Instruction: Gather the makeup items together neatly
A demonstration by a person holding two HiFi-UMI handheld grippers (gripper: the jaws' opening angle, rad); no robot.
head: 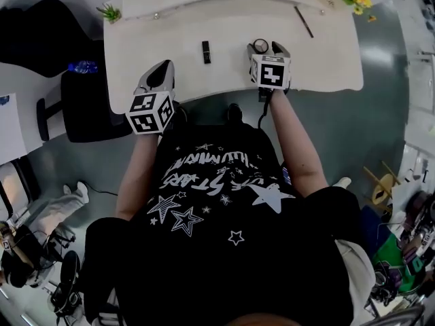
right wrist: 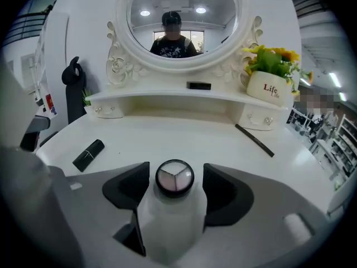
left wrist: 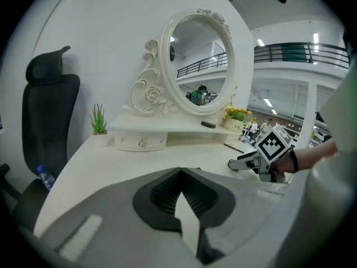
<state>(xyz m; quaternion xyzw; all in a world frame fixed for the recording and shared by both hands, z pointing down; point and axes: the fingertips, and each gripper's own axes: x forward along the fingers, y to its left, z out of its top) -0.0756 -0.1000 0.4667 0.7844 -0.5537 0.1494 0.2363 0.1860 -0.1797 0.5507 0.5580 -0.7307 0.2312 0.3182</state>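
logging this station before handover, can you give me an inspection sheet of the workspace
surface: white dressing table top, no spills seen
job's things: round black compact with pale three-part palette between jaws of right gripper; black lipstick tube left of it; thin dark pencil right rear
clutter: small flat black item on raised shelf
grippers: left gripper shut, empty; right gripper open, gaps beside compact
cables: thin dark cable below right gripper
surroundings: oval white ornate mirror; yellow flowers in white pot; small green plant; black office chair
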